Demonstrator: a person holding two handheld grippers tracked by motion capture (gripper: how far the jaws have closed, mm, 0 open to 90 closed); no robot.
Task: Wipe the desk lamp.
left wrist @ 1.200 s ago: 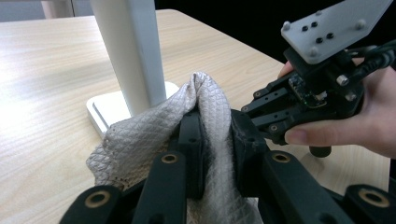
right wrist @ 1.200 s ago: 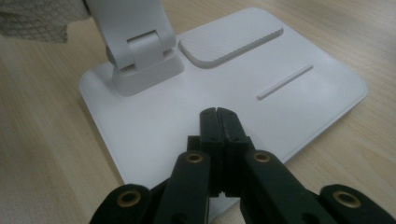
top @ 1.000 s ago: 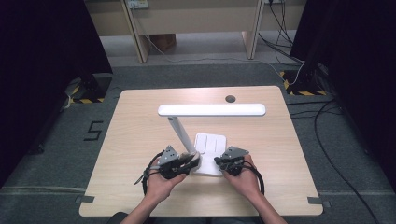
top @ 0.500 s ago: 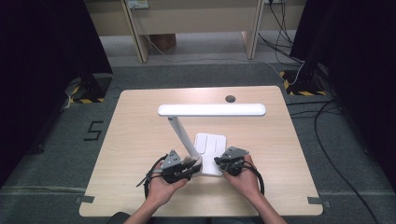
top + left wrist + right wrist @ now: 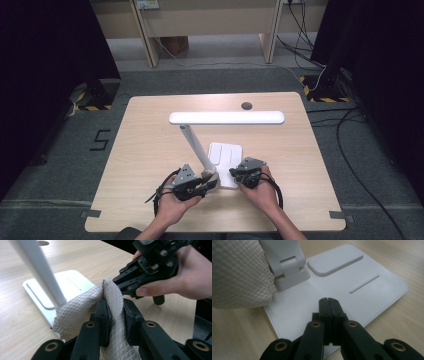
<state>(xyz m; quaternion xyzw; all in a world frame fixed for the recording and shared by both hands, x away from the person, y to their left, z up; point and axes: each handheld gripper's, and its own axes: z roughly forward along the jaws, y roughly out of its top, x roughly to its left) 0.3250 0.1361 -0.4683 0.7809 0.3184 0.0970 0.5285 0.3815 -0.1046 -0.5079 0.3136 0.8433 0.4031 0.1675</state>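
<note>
Wiping looks barely begun: left gripper [image 5: 113, 312] pinches the quilted cloth [image 5: 82, 312] against the desk lamp's base [image 5: 367, 292]; right gripper [image 5: 329, 301] rests closed, empty.

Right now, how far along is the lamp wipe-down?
Done: the left gripper is shut on the cloth, and the cloth is bunched against the foot of the lamp arm. In hand: wiping around the hinge, while the right gripper, jaws shut and empty, rests on the base, seemingly steadying it. Left: probably the rest of the base, the arm and the head; how clean they are can't be told.
</note>
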